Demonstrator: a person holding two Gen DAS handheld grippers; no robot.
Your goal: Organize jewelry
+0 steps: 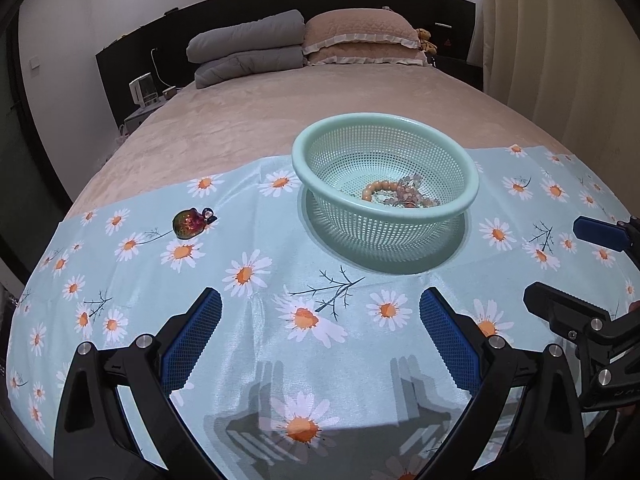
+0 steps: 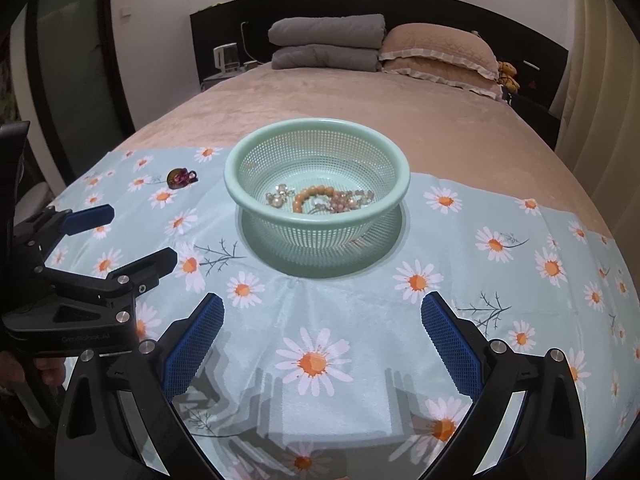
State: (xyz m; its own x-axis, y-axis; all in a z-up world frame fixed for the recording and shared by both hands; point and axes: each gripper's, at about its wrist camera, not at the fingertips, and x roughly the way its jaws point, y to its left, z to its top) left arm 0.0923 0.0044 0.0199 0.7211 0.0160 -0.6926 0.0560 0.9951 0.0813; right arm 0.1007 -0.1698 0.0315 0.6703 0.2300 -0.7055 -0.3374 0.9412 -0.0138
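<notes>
**Colours on the bed**

Pale blue cloth [image 2: 360, 320] printed with white, orange-centred daisies. Mint-green mesh basket [image 2: 248, 184] holding orange and pinkish beads [image 2: 316, 194]. Iridescent green-red-purple trinket [image 1: 188, 222]. Black tongs [image 1: 320, 320] with blue pads [image 1: 192, 340]. Beige bed [image 1: 248, 116].

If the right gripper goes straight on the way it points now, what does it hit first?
Most likely the green basket, which sits centred ahead of the open right gripper. Only daisy cloth lies between; depth is unclear.
</notes>
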